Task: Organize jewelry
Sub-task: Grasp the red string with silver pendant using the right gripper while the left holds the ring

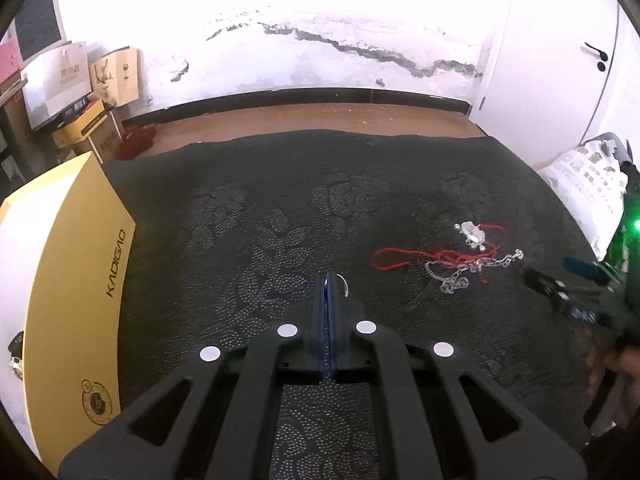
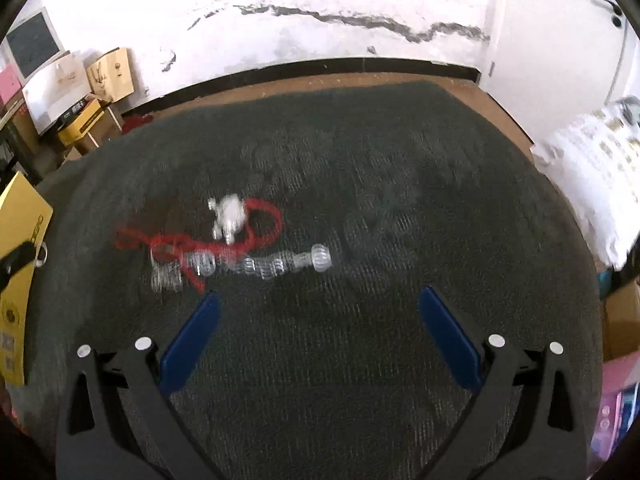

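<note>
Jewelry: a red cord [image 1: 404, 258] and silver chain [image 1: 472, 270] are lying tangled on the dark cloth [image 1: 260, 208]. My left gripper [image 1: 329, 280] is pinching a small ring [image 1: 343, 283]; I'm holding the right gripper [image 2: 316, 300] spread wide nearby.

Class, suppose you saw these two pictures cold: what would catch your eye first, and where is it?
The red cord, tangled with a silver chain on the dark patterned cloth, right of centre. Next, the yellow box at the left edge, and the left gripper shut on a small silver ring.
</note>
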Tool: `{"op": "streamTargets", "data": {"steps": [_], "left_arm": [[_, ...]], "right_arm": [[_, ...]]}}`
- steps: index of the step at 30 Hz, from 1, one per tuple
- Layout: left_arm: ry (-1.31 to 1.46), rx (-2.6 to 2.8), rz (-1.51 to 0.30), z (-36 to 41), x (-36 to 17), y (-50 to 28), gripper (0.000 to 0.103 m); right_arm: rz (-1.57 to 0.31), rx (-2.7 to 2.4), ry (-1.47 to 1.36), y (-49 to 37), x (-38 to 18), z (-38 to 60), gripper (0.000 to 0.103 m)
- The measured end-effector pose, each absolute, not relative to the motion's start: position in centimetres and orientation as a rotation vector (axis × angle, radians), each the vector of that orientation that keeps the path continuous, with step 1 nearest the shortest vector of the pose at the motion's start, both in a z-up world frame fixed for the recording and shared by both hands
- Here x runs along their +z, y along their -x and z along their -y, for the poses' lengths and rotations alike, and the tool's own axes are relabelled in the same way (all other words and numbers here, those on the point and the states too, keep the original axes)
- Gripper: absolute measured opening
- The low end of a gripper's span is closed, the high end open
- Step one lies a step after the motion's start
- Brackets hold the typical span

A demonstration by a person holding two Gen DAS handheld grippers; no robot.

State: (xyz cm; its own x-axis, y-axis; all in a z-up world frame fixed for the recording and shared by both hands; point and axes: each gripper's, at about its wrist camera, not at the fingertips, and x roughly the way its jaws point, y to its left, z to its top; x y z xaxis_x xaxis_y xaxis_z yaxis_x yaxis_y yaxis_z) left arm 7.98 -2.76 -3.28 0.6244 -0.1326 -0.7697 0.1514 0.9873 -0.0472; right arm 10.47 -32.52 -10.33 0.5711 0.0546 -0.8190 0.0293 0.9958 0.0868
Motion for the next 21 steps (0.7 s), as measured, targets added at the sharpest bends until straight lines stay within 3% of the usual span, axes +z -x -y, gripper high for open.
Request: {"op": "streamTargets", "data": {"steps": [15,17,19,21], "left_arm": [[0.011,-0.162,-0.897,1.6,-2.4,-8.5,0.001],[0.016,-0.16,-0.912,1.2,-2.5,-8.5,0.001],[0.025,-0.162,-0.918,0.9,-2.5,-8.5,0.001],[0.019,-0.161,-0.911,0.8,-2.3,-8.3,0.001]], "right_arm": [[-1.02,0.175,0.057,-17.3,-13.0,26.5,0.097],[-1.009,0.176,0.059,-17.4,-12.7,26.5,0.083],[-0.992,0.188,0.057,-17.6,-11.9,26.5,0.036],[-0.998,0.185,0.053,-17.7,-11.8,26.4,0.027]]}}
